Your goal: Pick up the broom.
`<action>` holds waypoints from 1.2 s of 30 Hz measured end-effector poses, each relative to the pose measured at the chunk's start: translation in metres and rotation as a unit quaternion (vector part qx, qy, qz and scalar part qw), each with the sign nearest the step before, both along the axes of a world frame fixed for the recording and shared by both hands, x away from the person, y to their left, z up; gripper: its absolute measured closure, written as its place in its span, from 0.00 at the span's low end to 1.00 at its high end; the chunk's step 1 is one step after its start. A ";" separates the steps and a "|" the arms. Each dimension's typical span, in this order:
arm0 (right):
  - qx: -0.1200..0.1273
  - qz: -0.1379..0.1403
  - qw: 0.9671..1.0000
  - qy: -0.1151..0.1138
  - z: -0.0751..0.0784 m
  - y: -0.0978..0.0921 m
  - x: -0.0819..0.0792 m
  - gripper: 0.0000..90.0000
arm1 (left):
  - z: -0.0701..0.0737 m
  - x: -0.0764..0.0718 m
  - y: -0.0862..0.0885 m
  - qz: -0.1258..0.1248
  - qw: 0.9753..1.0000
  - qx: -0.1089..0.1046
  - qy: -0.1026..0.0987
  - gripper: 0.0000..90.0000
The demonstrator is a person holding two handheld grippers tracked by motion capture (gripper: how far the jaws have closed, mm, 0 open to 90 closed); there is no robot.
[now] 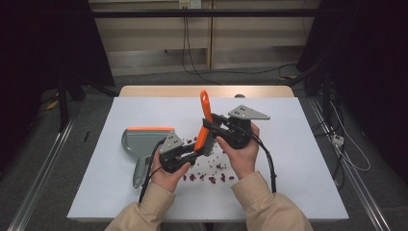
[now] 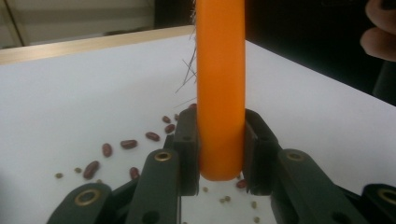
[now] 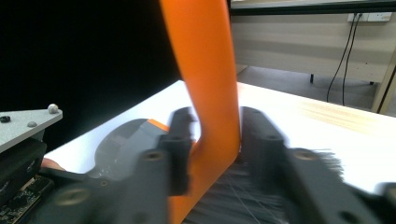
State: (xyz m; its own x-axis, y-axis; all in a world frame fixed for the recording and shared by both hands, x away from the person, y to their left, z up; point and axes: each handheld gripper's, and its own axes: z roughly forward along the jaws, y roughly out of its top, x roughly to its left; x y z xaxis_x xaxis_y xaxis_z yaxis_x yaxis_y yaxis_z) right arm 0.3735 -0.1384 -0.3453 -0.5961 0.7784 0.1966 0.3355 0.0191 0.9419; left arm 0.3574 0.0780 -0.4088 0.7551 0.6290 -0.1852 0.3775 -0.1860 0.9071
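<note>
An orange brush point(image 1: 206, 107) with black bristles stands tilted over the white table, handle pointing away from me. My left gripper point(image 1: 197, 153) is shut on its lower end, and the left gripper view shows the rounded orange end point(image 2: 220, 93) clamped between the jaws point(image 2: 220, 147). My right gripper point(image 1: 212, 126) is shut on the brush higher up, just above the bristles. In the right gripper view the orange handle point(image 3: 205, 70) rises between the blurred jaws point(image 3: 215, 135), with bristles point(image 3: 243, 196) below. Several red beans point(image 1: 211, 175) lie scattered under the brush.
A grey dustpan point(image 1: 144, 140) with an orange lip lies flat to the left of the left gripper, and is also seen behind the jaws point(image 3: 122, 140). Beans point(image 2: 128, 143) spread to the left of the left jaws. The table's wooden far edge point(image 1: 159, 91) runs behind.
</note>
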 end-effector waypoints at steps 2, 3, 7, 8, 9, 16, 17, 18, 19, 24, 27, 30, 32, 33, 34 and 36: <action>0.003 -0.005 1.000 0.005 0.000 0.000 0.000 0.51 | 0.000 0.000 0.003 0.010 1.000 -0.002 -0.002 0.79; 0.004 -0.006 1.000 0.004 -0.001 0.000 -0.001 0.47 | 0.000 0.001 0.004 0.014 1.000 -0.005 -0.004 0.79; 0.012 -0.018 1.000 0.007 -0.004 0.000 -0.002 0.35 | 0.001 0.001 0.007 0.027 1.000 -0.006 -0.011 0.79; 0.011 -0.023 1.000 0.008 -0.004 0.000 -0.003 0.33 | 0.001 0.001 0.007 0.030 0.999 -0.006 -0.011 0.79; 0.014 -0.024 1.000 0.009 -0.005 0.001 -0.003 0.30 | 0.001 0.001 0.007 0.033 0.999 -0.006 -0.011 0.79; 0.021 -0.038 0.999 0.019 -0.013 0.014 -0.007 0.22 | 0.001 0.000 0.005 0.041 0.999 -0.001 -0.025 0.79; 0.021 -0.044 0.999 0.016 -0.014 0.016 -0.008 0.21 | 0.001 0.000 0.005 0.043 0.999 -0.001 -0.026 0.79; 0.022 -0.048 0.998 0.017 -0.014 0.018 -0.008 0.21 | 0.000 0.000 0.005 0.045 0.999 -0.001 -0.026 0.79; 0.022 -0.053 0.998 0.019 -0.015 0.020 -0.007 0.21 | 0.000 -0.001 0.005 0.044 0.999 -0.001 -0.025 0.79; 0.030 -0.066 0.997 0.032 -0.018 0.030 -0.005 0.19 | 0.002 -0.005 -0.001 0.039 0.999 0.004 -0.031 0.79; 0.029 -0.083 0.996 0.034 -0.019 0.035 -0.005 0.19 | 0.004 -0.006 0.000 0.041 0.998 0.006 -0.043 0.79; 0.036 -0.089 0.994 0.044 -0.020 0.034 -0.003 0.21 | 0.006 -0.009 -0.001 0.044 0.998 0.006 -0.052 0.78; 0.040 -0.091 0.994 0.052 -0.020 0.034 -0.003 0.24 | 0.008 -0.012 -0.002 0.043 0.997 0.008 -0.062 0.78; 0.040 -0.095 0.993 0.056 -0.020 0.033 -0.002 0.25 | 0.010 -0.013 -0.003 0.044 0.997 0.012 -0.070 0.78; 0.043 -0.097 0.992 0.061 -0.020 0.032 -0.002 0.25 | 0.011 -0.015 -0.005 0.045 0.996 0.014 -0.077 0.77; 0.049 -0.101 0.991 0.074 -0.021 0.031 -0.001 0.30 | 0.013 -0.018 -0.008 0.044 0.995 0.018 -0.089 0.77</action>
State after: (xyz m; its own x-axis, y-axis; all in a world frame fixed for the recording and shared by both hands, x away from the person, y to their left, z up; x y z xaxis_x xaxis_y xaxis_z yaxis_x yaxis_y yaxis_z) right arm 0.3725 -0.1075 -0.3662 -0.3898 0.8516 0.3504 0.4580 -0.1508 0.8761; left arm 0.3399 0.0703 -0.3953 0.7153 0.6982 -0.0296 0.2282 -0.1934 0.9542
